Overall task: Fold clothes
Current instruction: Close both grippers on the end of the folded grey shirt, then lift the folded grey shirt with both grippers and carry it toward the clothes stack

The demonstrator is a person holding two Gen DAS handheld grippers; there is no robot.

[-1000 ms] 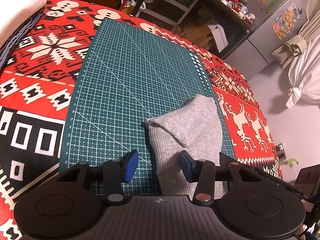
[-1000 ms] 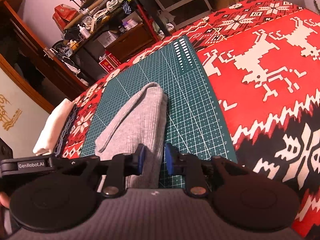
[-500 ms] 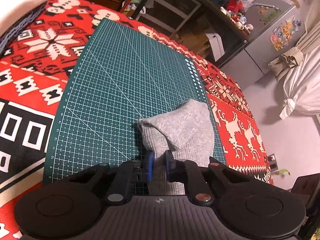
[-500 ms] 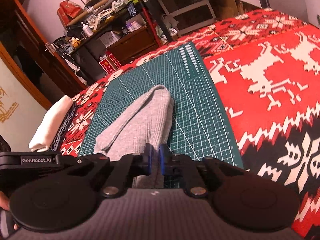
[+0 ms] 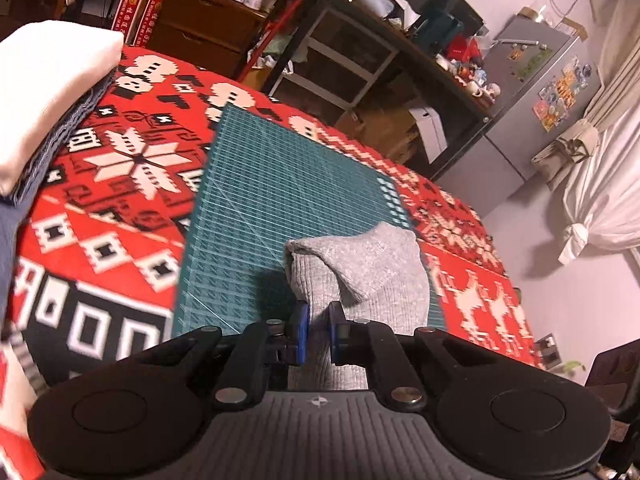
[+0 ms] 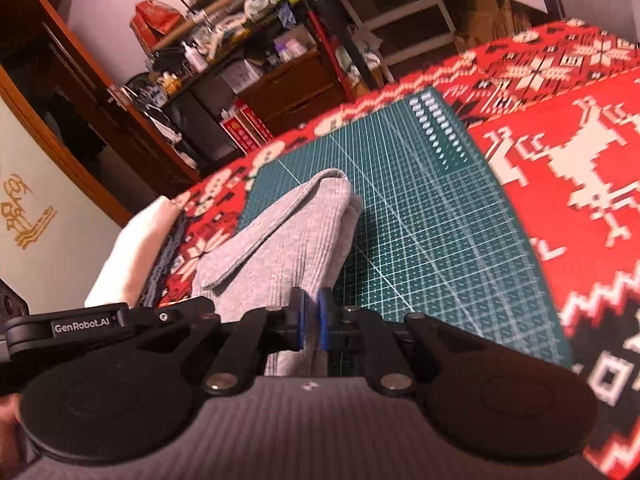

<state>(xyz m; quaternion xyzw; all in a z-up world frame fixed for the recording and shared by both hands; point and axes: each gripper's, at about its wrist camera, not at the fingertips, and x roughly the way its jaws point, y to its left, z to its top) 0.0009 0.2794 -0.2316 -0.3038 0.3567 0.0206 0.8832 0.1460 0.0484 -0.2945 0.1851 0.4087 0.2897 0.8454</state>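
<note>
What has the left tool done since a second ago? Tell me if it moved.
Yes. The left tool closed from wide open onto the near edge of the grey garment and lifted it, its shadow now on the green cutting mat.

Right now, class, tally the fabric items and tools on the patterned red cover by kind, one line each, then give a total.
Grey garment: 1
Folded white cloth: 1
Blue folded cloth beneath the white one: 1
Green cutting mat: 1
Grippers, left gripper and right gripper: 2
Total: 6
</note>
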